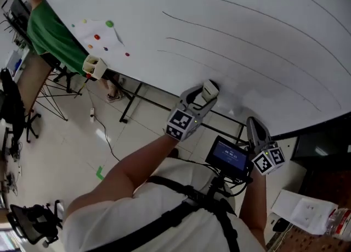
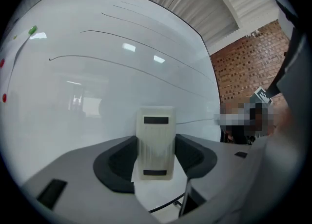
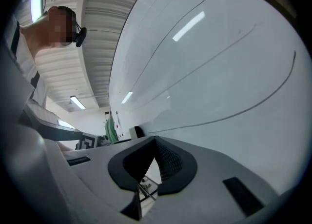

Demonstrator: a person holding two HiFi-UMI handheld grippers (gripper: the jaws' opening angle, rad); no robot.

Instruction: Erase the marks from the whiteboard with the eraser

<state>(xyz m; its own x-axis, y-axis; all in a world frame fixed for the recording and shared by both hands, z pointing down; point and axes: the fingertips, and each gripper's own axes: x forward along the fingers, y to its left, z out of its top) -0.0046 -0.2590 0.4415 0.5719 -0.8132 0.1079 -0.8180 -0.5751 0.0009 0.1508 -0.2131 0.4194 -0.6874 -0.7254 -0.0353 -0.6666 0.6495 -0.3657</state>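
left tongs (image 1: 205,95) are closed on the eraser (image 1: 210,87); in the left gripper view the pale eraser (image 2: 156,135) stands upright between the two dark jaws of the left tongs (image 2: 156,152), and both jaws touch its sides. its far end points to the whiteboard (image 1: 219,9), low on the board and near the bottom edge. if it really presses on the surface, i cannot tell.

right tongs (image 1: 254,122) are lower and to the right, just under the bottom edge of the board. in the right gripper view the jaws of the right tongs (image 3: 155,142) meet at their tips and hold nothing.

several long thin curved marks (image 1: 247,61) run across the whiteboard, all above the eraser in the head view. one thin mark (image 2: 197,120) reaches the right side of the eraser in the left gripper view. small coloured magnets (image 1: 109,23) sit at the left part of the board. a person in a green shirt (image 1: 52,34) stands at the far left. a small screen (image 1: 229,156) hangs between the two arms.
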